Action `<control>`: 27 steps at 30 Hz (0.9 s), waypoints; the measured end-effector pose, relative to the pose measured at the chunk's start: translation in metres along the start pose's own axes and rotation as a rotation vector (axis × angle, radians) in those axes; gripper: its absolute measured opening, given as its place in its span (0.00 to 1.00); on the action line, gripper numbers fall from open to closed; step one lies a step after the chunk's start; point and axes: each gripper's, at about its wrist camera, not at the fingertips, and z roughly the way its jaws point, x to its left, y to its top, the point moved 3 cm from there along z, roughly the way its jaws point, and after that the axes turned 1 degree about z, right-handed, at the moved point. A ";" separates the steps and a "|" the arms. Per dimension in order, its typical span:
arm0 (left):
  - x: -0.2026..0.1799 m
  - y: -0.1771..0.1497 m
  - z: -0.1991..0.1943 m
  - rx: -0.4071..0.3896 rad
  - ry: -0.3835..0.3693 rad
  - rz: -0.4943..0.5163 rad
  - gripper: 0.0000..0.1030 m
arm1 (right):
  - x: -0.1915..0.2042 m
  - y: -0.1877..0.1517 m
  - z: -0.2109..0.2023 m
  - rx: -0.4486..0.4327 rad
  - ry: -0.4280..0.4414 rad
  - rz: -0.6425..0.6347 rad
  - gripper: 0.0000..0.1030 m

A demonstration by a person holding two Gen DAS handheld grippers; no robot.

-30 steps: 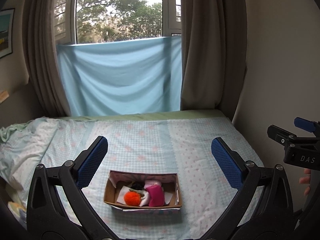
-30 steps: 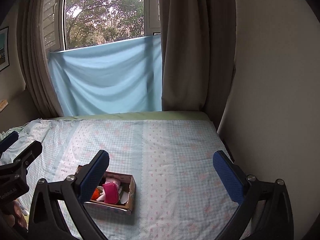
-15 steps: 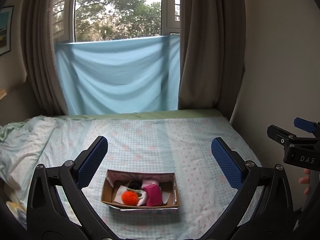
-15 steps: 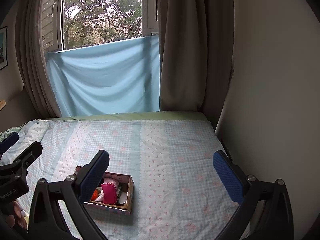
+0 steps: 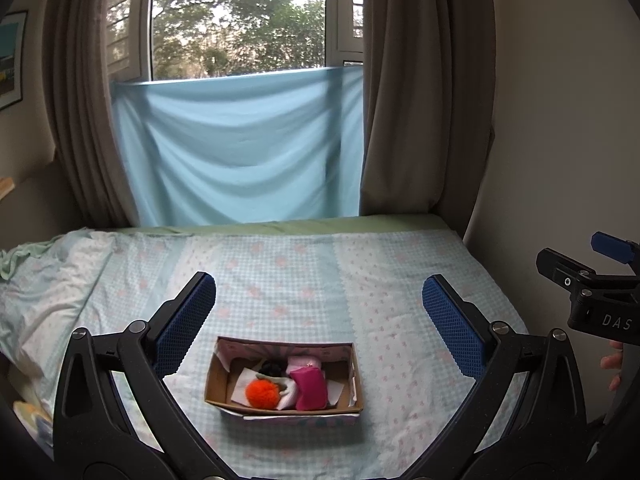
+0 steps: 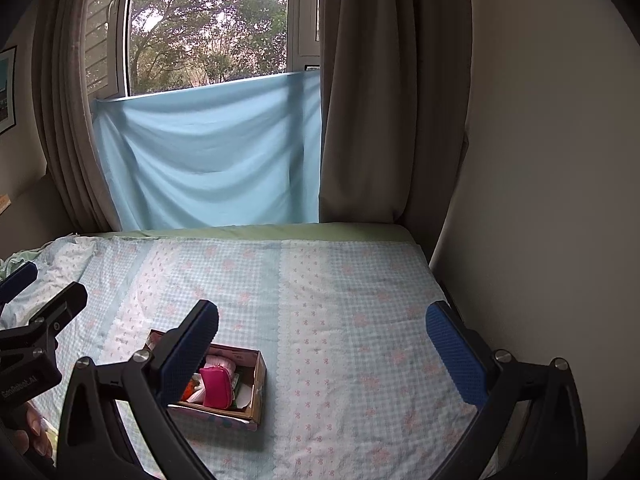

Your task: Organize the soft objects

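Cardboard box (image 5: 357, 376) of soft items set on a checked bed (image 5: 400, 280).
Both grippers (image 5: 316, 320) (image 6: 322, 344) are held wide, empty; open sheet lies rightward.

Dim rm, window (image 5: 240, 20) backlight, fisheye warp

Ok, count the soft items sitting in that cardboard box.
4 visible: orange pom-pom front left, magenta pouch right of it, pale pink item behind the pouch, black item behind the pom-pom. More may hide underneath.

Soft items (image 5: 308, 388) inside cardboard box (image 5: 280, 407)
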 end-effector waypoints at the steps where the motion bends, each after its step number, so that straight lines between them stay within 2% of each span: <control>1: 0.000 0.000 0.000 -0.001 0.000 0.000 1.00 | 0.001 -0.001 0.000 0.000 0.000 0.001 1.00; 11: 0.000 0.001 0.000 -0.018 -0.011 0.003 1.00 | 0.001 -0.001 0.002 0.006 0.001 0.006 1.00; 21: 0.003 0.005 0.000 -0.062 0.018 -0.017 1.00 | 0.002 0.001 0.003 0.004 -0.002 0.012 1.00; 27: 0.003 0.004 0.005 -0.061 0.023 -0.027 1.00 | 0.006 -0.001 0.015 0.042 0.006 0.004 1.00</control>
